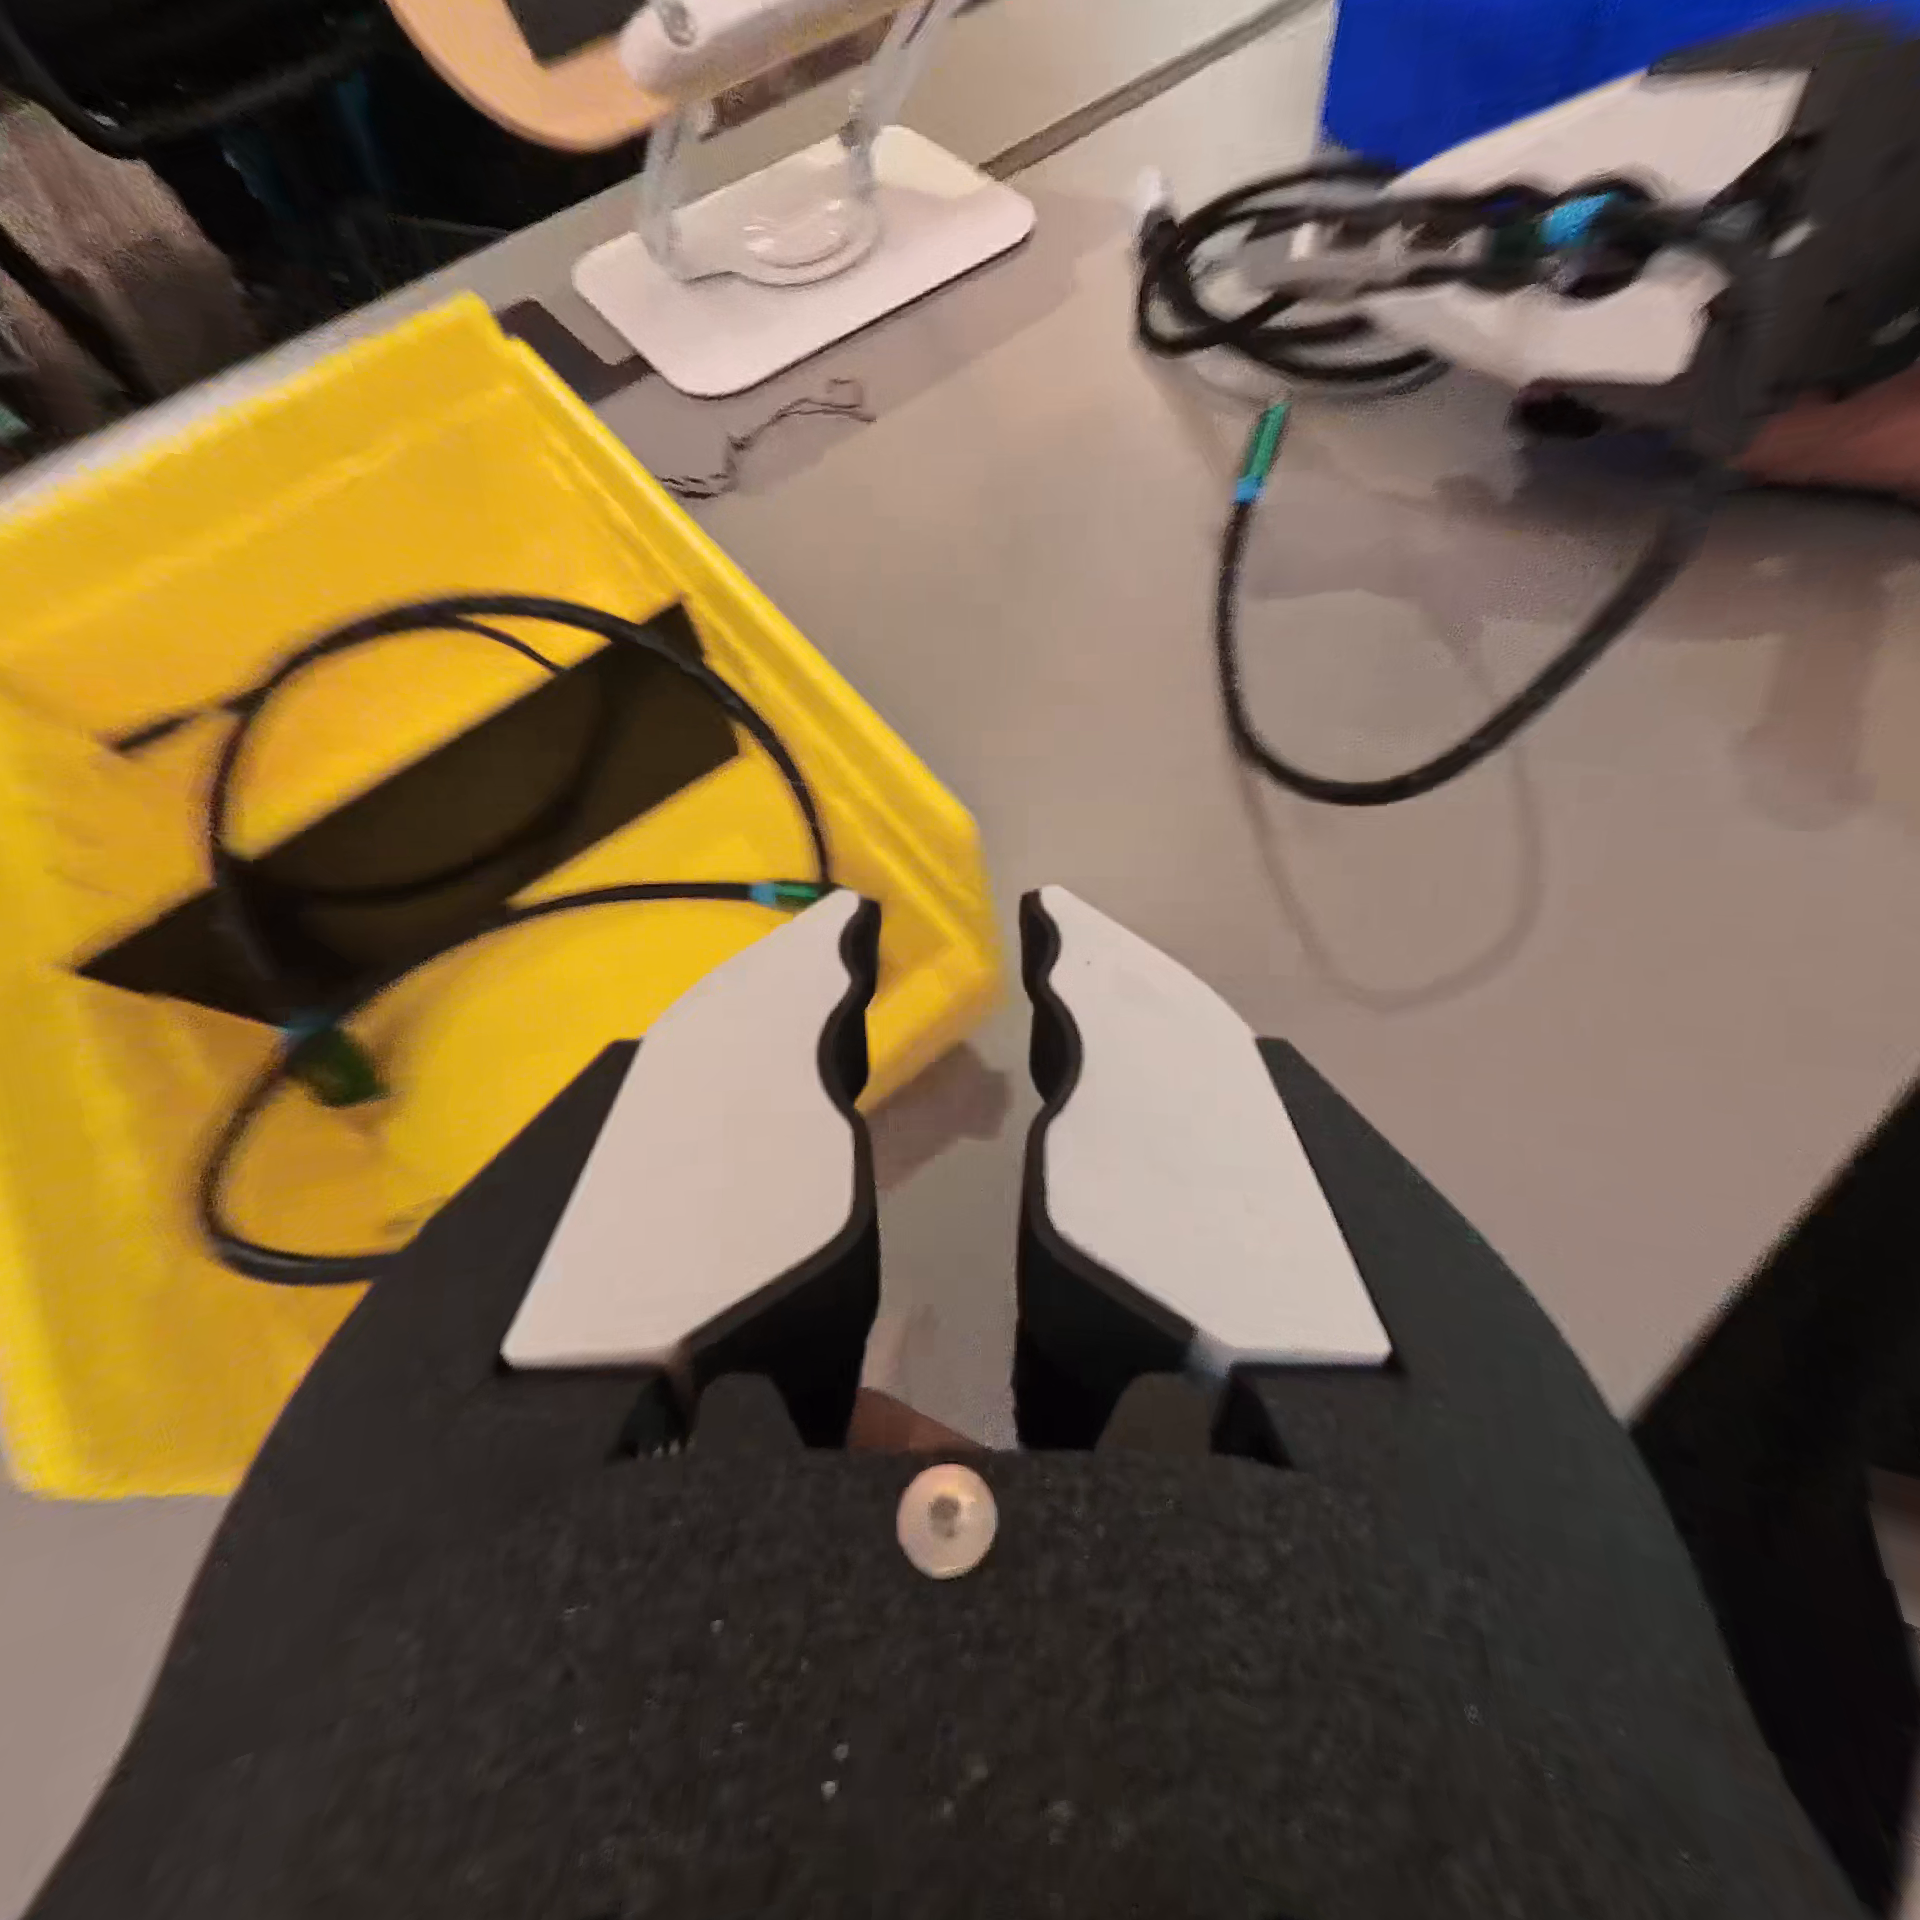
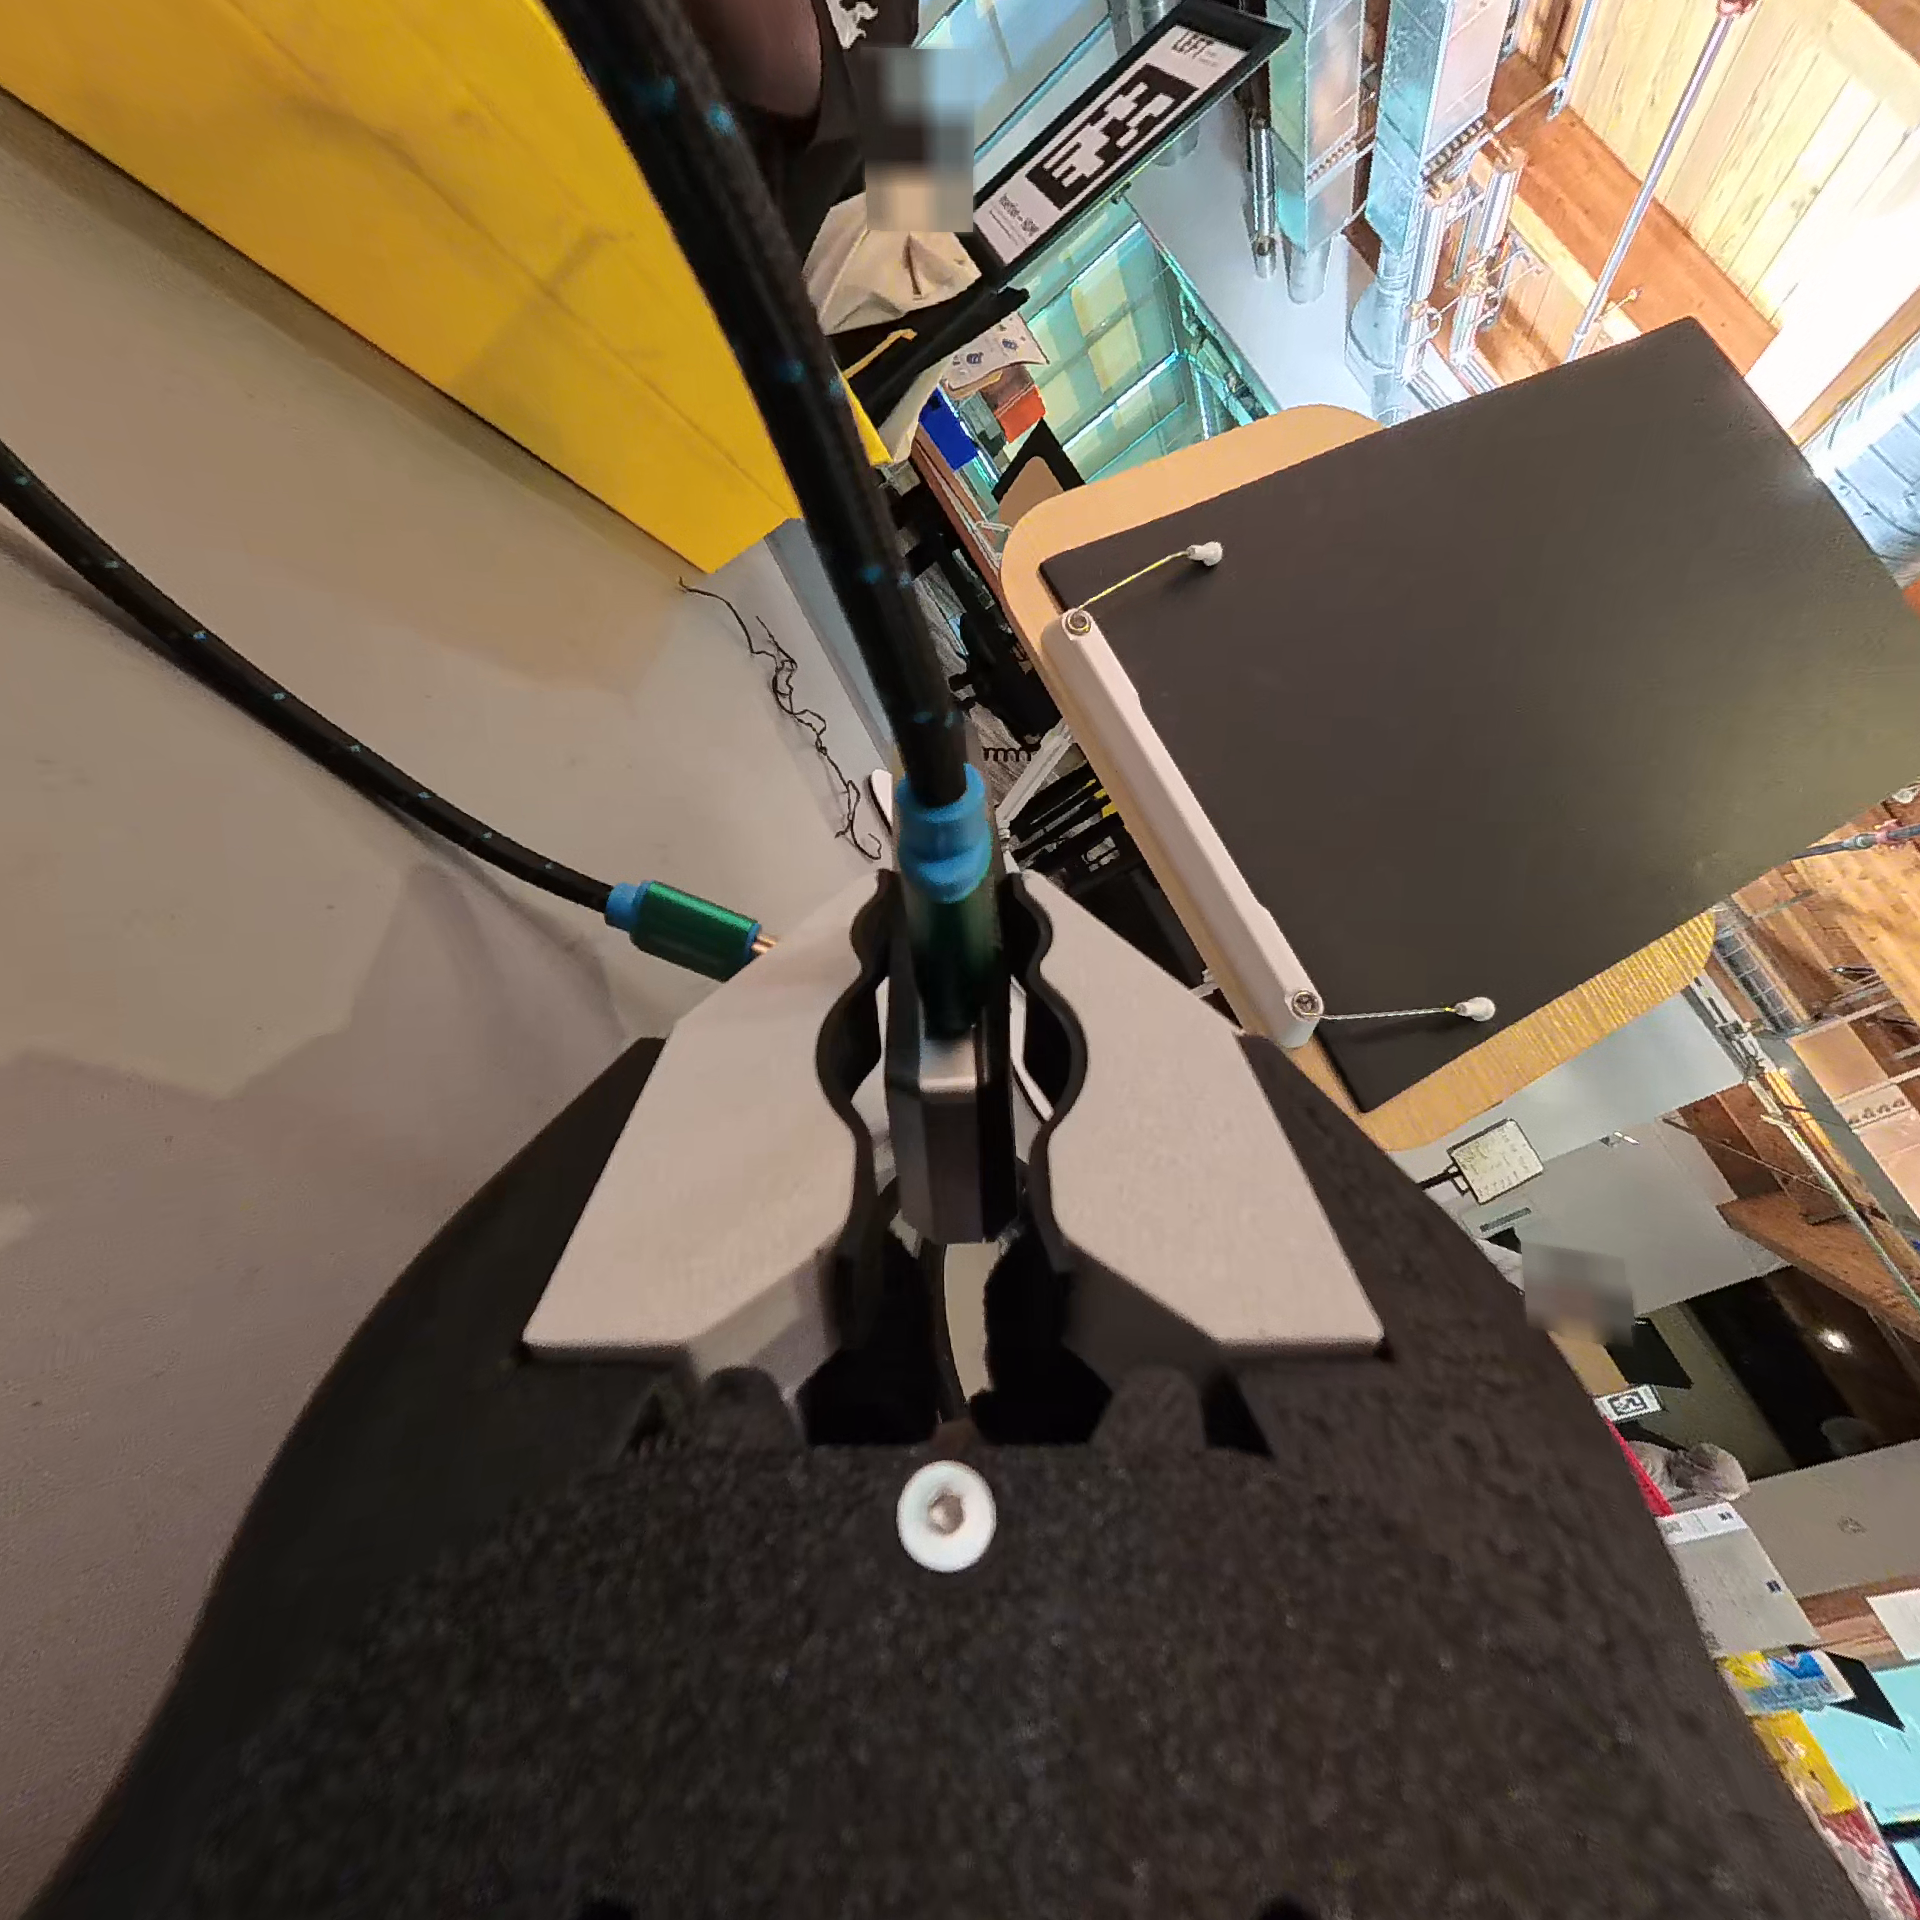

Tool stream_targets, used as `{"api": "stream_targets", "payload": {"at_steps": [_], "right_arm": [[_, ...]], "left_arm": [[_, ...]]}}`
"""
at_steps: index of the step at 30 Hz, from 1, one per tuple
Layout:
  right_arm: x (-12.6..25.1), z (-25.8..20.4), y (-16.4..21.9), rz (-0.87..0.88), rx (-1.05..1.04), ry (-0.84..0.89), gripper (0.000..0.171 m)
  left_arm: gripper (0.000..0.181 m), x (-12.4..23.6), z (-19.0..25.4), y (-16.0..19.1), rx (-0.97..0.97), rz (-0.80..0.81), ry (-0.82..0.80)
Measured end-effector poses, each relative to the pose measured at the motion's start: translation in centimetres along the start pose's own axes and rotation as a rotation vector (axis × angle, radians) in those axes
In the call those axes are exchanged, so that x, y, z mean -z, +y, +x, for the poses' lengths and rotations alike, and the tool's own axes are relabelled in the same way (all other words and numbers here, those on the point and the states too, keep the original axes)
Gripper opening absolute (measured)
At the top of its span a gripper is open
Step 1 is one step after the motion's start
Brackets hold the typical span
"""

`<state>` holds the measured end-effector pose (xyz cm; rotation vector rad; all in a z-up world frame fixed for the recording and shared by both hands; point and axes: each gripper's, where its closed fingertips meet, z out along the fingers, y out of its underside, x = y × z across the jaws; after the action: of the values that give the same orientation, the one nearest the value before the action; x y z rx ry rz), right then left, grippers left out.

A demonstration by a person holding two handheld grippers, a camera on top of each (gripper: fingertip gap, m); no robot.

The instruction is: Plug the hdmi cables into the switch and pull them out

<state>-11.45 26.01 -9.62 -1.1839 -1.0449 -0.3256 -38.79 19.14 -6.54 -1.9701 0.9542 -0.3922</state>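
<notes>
Right gripper holds the switch with one cable plugged in; left gripper is free.

From the left: a yellow plastic bin (image 1: pixel 447 582) with one thin black cable (image 1: pixel 520 883), then the left gripper (image 1: pixel 948 940), partly open and empty. The right gripper (image 2: pixel 948 940) is closed on the small black-and-grey switch box (image 2: pixel 940 1143); one green-plug braided HDMI cable (image 2: pixel 940 862) sits in it, a second plug (image 2: pixel 691 940) lies loose on the grey table (image 2: pixel 260 1039). I think the next move needs the left gripper to take a plug.

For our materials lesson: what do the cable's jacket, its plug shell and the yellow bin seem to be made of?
Cable jacket: braided fabric, likely nylon; woven black texture with blue flecks. Plug shell: probably anodised metal; glossy green sheen. Yellow bin: moulded plastic, by its uniform colour and smooth ribbed rim.
</notes>
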Motion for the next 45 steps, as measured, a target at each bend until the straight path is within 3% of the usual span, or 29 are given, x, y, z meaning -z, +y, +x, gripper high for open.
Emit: {"api": "stream_targets", "payload": {"at_steps": [6, 10, 12, 13, 16, 20, 27, 34, 39, 43, 45], "right_arm": [[-0.1, -0.3, 0.0, -0.006, 0.020, -0.005, 0.020], [-0.1, -0.3, 0.1, -0.008, 0.021, -0.006, 0.020], [-0.1, -0.4, 0.1, -0.008, 0.018, -0.008, 0.020], [-0.1, -0.4, 0.1, -0.008, 0.017, -0.009, 0.020], [-0.1, -0.4, 0.1, -0.009, 0.015, -0.011, 0.020], [-0.1, -0.4, 0.2, -0.009, 0.006, -0.014, 0.020], [-0.1, -0.4, 0.1, -0.011, 0.008, -0.012, 0.020], [-0.1, -0.5, 0.2, -0.015, 0.020, -0.009, 0.020], [-0.1, -0.2, 0.2, -0.013, 0.009, -0.004, 0.020], [0.0, 0.0, 0.2, -0.010, -0.013, 0.000, 0.020], [0.0, 0.1, 0.2, -0.008, -0.022, 0.002, 0.020]], "left_arm": [[0.033, -4.4, -10.1, -3.8, -0.345, -0.204, -0.206], [0.043, -9.3, -13.7, -2.8, -0.554, -0.412, -0.203], [0.030, -10.8, -14.2, -2.1, -0.636, -0.459, -0.166], [0.021, -11.2, -14.6, -2.0, -0.682, -0.466, -0.169], [0.014, -11.3, -15.5, -2.4, -0.776, -0.467, -0.196], [0.010, -8.9, -17.0, -4.8, -0.809, -0.371, -0.263], [0.006, -3.2, -20.7, -9.6, -0.564, -0.020, -0.420], [0.006, 2.8, -22.8, -12.4, 0.015, 0.358, -0.498], [0.006, 7.3, -14.1, -13.0, 0.471, 0.581, -0.271], [0.006, 6.7, -3.1, -8.5, 0.759, 0.522, -0.016], [0.006, 5.5, 1.5, -4.8, 0.860, 0.443, 0.024]]}}
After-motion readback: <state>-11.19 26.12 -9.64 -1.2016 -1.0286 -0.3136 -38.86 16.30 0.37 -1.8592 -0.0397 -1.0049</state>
